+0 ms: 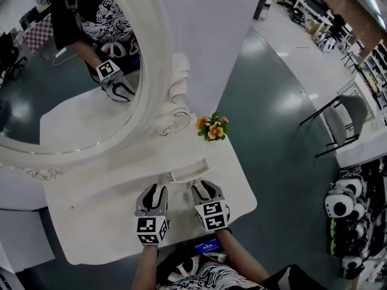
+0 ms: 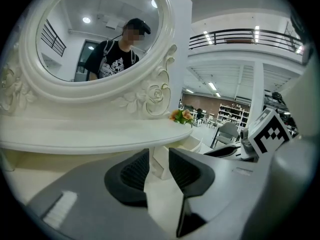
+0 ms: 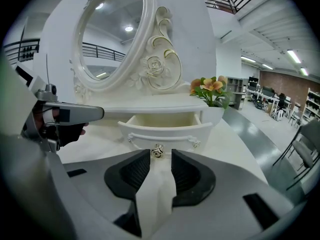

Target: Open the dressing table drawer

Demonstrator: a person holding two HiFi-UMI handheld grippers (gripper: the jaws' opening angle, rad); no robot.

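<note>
The white dressing table (image 1: 91, 228) has a rounded near edge at the person's body and a curved right edge just past the right gripper (image 1: 202, 185). Beyond that edge lies grey floor, with a chair (image 1: 344, 122) well apart. Bare table top spreads to the left of the left gripper (image 1: 153, 188). The oval mirror (image 1: 60, 71) and a flower posy (image 1: 212, 127) bound the back. The drawer (image 3: 165, 131) stands pulled out under the mirror shelf, interior visible. Its long axis runs across the table and its front faces the person. Its knob (image 3: 157, 150) sits just beyond the right gripper's tips, whose jaws stand apart, not pressing it. The left gripper's jaws stand wide over the table top, nothing between them.
</note>
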